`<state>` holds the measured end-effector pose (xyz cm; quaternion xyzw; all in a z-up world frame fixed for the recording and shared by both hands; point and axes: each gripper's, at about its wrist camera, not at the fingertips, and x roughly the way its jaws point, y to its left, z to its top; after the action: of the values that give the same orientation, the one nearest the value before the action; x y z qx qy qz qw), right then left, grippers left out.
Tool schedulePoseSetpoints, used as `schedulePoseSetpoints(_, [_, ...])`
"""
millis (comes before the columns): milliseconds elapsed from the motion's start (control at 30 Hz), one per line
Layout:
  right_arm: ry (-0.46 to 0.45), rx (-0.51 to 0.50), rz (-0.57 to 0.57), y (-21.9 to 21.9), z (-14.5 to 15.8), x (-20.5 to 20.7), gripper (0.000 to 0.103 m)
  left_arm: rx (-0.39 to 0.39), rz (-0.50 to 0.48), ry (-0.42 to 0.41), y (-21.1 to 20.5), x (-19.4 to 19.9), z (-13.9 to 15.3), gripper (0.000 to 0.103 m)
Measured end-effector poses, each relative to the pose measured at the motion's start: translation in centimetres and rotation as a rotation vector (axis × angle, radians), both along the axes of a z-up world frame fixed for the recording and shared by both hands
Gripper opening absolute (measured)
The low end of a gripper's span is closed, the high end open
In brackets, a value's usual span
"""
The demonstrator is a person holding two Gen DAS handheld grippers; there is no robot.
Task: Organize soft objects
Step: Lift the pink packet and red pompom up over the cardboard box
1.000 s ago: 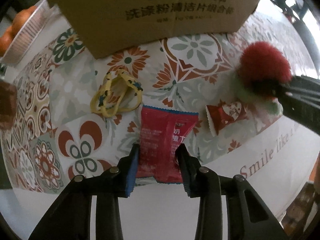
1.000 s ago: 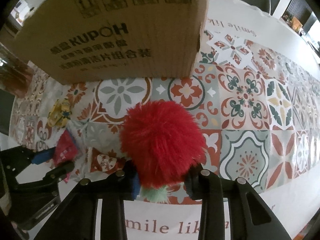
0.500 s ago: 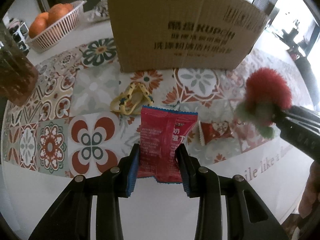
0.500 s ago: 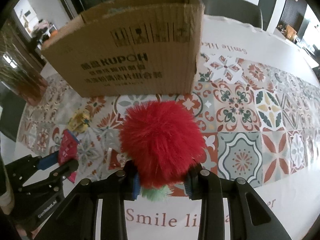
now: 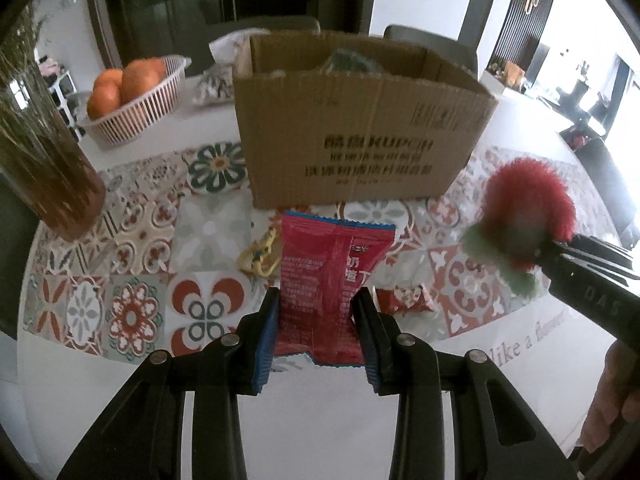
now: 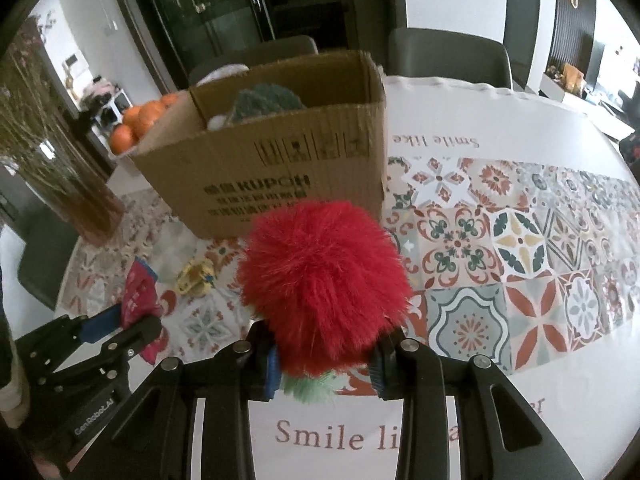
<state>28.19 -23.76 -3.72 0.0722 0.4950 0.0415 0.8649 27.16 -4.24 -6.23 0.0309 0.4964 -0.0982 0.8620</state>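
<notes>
Soft red foil snack packet [image 5: 332,284] sat clamped between the blue-padded fingers [image 5: 267,332] of my left tool [image 5: 318,334] in the left wrist view, held upright above the surface [image 5: 132,280] with its patterned tile cloth. Beyond it stood the open brown cardboard box [image 5: 360,136] with printed lettering, something dark green and fuzzy showing inside. A yellow looped cord [image 5: 260,256] lay on the cloth just left of the packet, and a small red sweet wrapper [image 5: 404,298] lay to its right. Off to my right, the right tool [image 5: 560,256] held a fluffy red pom-pom with a pale green fringe [image 5: 528,208] in the air. A white plastic basket of oranges [image 5: 136,100] stood far left, near a glass vase of dried stems [image 5: 44,152].

From the right wrist view, the pom-pom [image 6: 324,284] filled the middle, gripped between the fingers of my right tool [image 6: 324,364], its green fringe hanging below. The box [image 6: 276,168] rose straight ahead, close behind the pom-pom, the green fuzzy thing [image 6: 268,100] visible over its rim. My left tool [image 6: 124,328] appeared low on the left, closed on the packet [image 6: 138,296]. The cord [image 6: 196,278] lay on the cloth between both tools. The oranges [image 6: 136,124] and the vase [image 6: 68,184] stood left of the box.
</notes>
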Motion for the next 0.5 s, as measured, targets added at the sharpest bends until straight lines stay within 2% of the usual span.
schedulePoseSetpoints(500, [-0.197, 0.031, 0.004, 0.0, 5.6, -1.9, 0.035, -0.053, -0.018, -0.195, -0.3, -1.7, 7.0, 0.036])
